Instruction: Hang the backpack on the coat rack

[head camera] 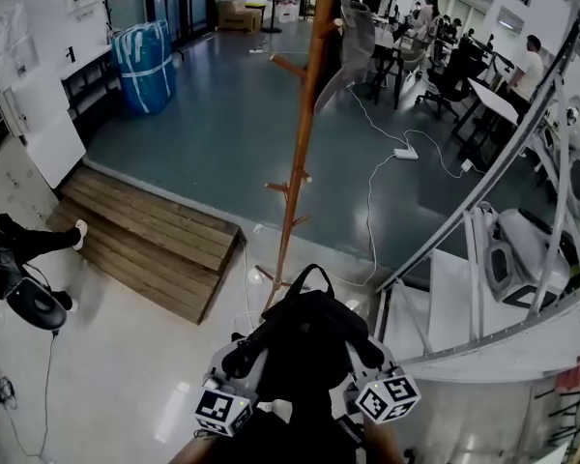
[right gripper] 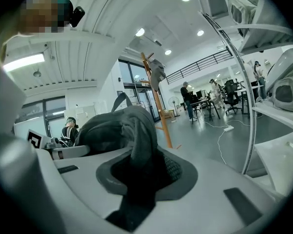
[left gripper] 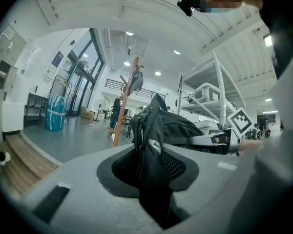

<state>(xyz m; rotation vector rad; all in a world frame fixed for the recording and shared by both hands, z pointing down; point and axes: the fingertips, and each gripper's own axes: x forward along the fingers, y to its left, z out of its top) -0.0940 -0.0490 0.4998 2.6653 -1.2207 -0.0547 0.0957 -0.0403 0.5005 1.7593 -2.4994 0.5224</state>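
Observation:
A black backpack (head camera: 304, 341) hangs in the air between my two grippers, its top loop (head camera: 310, 274) pointing toward the wooden coat rack (head camera: 304, 129). My left gripper (head camera: 244, 361) is shut on the backpack's left side, a fold of black fabric (left gripper: 149, 165) pinched between its jaws. My right gripper (head camera: 369, 356) is shut on the right side, with dark fabric (right gripper: 136, 169) clamped in its jaws. The rack stands a short way ahead on the grey floor, with a grey garment (head camera: 353, 37) on an upper peg. In both gripper views the rack (left gripper: 123, 106) (right gripper: 156, 106) rises beyond the backpack.
A wooden step platform (head camera: 150, 235) lies to the left of the rack. A white metal shelving frame (head camera: 503, 259) stands close on the right. A white cable and power strip (head camera: 404, 153) run across the floor behind the rack. People and desks are at the far right.

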